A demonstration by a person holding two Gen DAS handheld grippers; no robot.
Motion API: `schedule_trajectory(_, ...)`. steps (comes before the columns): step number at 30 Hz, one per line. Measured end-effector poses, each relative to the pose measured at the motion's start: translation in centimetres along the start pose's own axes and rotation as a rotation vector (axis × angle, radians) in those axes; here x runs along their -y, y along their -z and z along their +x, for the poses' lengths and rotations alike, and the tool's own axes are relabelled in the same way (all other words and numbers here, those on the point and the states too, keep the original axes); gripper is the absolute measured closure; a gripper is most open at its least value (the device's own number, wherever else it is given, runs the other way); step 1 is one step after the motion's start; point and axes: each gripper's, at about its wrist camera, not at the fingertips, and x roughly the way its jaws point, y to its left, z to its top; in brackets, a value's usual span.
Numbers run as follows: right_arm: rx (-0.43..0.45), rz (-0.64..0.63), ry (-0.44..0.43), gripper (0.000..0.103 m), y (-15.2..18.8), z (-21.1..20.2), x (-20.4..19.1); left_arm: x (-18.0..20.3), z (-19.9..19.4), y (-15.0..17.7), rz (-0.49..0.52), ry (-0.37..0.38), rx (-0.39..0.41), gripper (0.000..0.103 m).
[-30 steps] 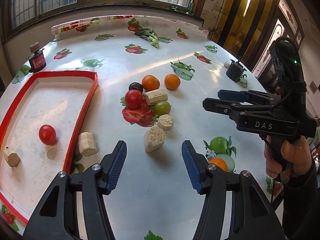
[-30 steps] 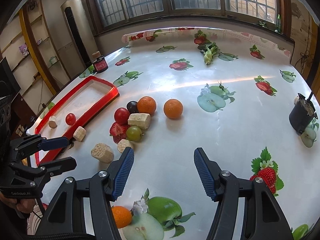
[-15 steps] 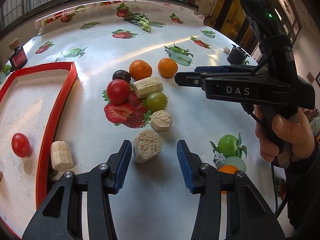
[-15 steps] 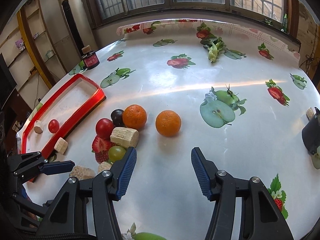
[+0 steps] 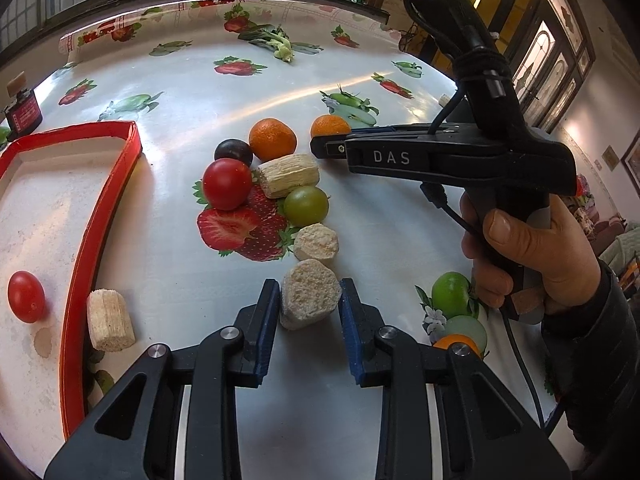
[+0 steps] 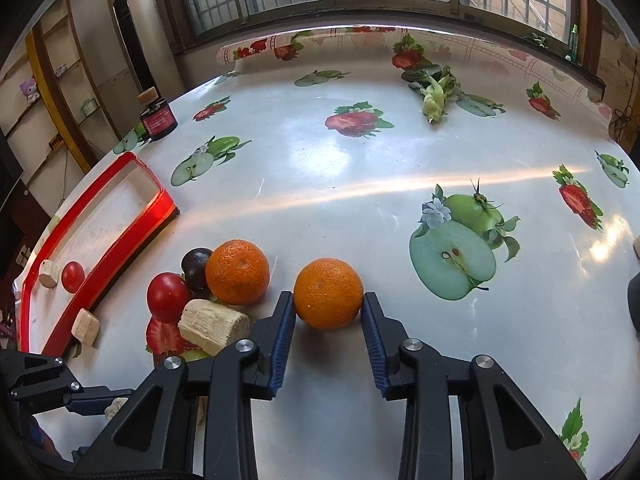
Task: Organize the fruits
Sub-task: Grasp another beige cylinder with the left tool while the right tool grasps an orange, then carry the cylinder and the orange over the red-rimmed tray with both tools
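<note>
- Glossy white oilcloth printed with strawberries and apples covers the table [image 6: 360, 168].
- Red-rimmed tray [image 5: 102, 216] at the table's left; inside it one red tomato [image 5: 26, 297] and a pale chunk [image 6: 48, 274]; another pale chunk [image 5: 109, 320] lies just outside the rim.
- Left gripper [image 5: 309, 300]: fingers [image 5: 267, 320] closing on a pale spongy chunk [image 5: 310, 298], both blue pads against its sides; chunk sits on the table.
- Right gripper [image 6: 329, 300]: fingers [image 6: 284, 320] closing on an orange [image 6: 328, 292], pads touching left and right; orange rests on the table.
- Person's right hand [image 5: 528, 256] wraps the black handle, dark sleeve behind.
- Loose cluster between tray and orange: second orange [image 6: 237, 272], red tomato [image 6: 168, 297], dark plum [image 6: 196, 262], green grape [image 5: 306, 206], ridged pale piece [image 6: 212, 326], small pale chunk [image 5: 317, 242].
- Dark jar [image 6: 158, 120] stands at the far left edge.
</note>
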Motion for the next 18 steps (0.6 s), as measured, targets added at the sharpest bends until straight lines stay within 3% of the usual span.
schedule_trajectory(9,0.04,0.024,-0.008,0.069,1.2,-3.2,-0.1,0.0,-2.1,0.1,0.0,-0.026,0.048,0.076)
schedule_trajectory(18,0.079,-0.01,-0.046,0.069,1.8,-6.3,-2.7,-0.9,-5.0,0.7,-0.017,-0.079,0.104,0.076)
